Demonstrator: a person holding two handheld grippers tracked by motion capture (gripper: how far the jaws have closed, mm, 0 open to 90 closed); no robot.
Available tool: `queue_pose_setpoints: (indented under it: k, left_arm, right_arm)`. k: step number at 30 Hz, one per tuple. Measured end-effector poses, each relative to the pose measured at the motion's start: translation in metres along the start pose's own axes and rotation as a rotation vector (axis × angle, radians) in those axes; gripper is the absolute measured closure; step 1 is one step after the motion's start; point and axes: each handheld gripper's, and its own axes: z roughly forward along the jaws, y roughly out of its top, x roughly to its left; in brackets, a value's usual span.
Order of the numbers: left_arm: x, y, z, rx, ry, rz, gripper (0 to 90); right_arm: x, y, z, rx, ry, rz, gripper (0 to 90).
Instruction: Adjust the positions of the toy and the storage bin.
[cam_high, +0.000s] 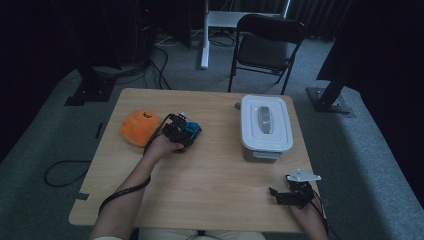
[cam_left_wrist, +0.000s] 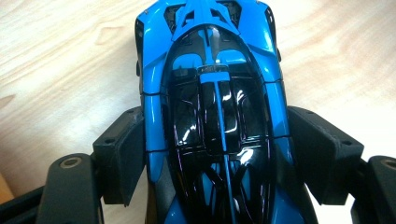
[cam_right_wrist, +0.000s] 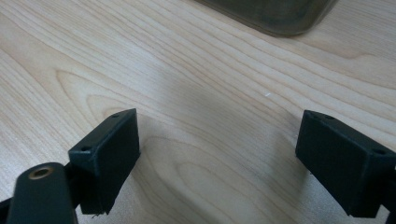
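Blue toy car (cam_left_wrist: 215, 116) clamped between the jaws of the left gripper (cam_high: 187, 134), orange plush (cam_high: 140, 127) at its nine o'clock, right gripper (cam_right_wrist: 219, 163) jaws held wide over bare tabletop (cam_right_wrist: 210, 84)

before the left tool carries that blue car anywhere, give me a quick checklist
1. Left tool pads against both sides of the blue toy car: ok.
2. Car centred between the pads: ok.
3. Right tool open, holding nothing: ok.
4. White lidded container open to take the car: not ok, lid is on.
5. Orange plush toy apart from the car: ok.
6. Car lifted off the wooden table: cannot tell.
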Motion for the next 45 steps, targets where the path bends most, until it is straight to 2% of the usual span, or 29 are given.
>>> queue_pose_setpoints:
  k: [5,11,18,20,24,31,35,40,45]
  left_arm:
    - [-0.014,-0.008,-0.005,-0.003,-0.016,0.045,26.1]
    - [-0.026,-0.017,-0.011,0.023,-0.020,0.090,26.1]
    - [-0.033,-0.032,-0.026,0.010,-0.038,0.098,26.1]
    - [-0.036,-0.038,-0.029,0.013,-0.026,0.118,26.1]
    - [-0.039,-0.050,-0.035,0.025,-0.024,0.135,26.1]
    - [-0.039,-0.072,-0.050,0.019,-0.023,0.150,26.1]
    - [-0.038,-0.086,-0.056,0.038,-0.023,0.165,26.1]
    - [-0.038,-0.102,-0.063,0.044,-0.029,0.167,26.1]
    - [-0.043,-0.123,-0.072,0.050,-0.024,0.199,26.1]
  right_arm:
    - [0.000,0.000,0.000,0.000,0.000,0.000,13.0]
    - [0.000,0.000,0.000,0.000,-0.001,0.001,13.0]
    - [0.000,0.000,0.000,0.000,-0.001,0.001,13.0]
    - [0.000,0.000,0.000,0.000,-0.002,0.001,13.0]
    - [0.000,0.000,0.000,0.000,-0.002,0.001,13.0]
    - [0.000,0.000,0.000,0.000,-0.002,0.001,13.0]
    - [0.000,0.000,0.000,0.000,-0.003,0.002,13.0]
    - [0.000,0.000,0.000,0.000,-0.003,0.002,13.0]
    - [0.000,0.000,0.000,0.001,-0.006,0.005,13.0]
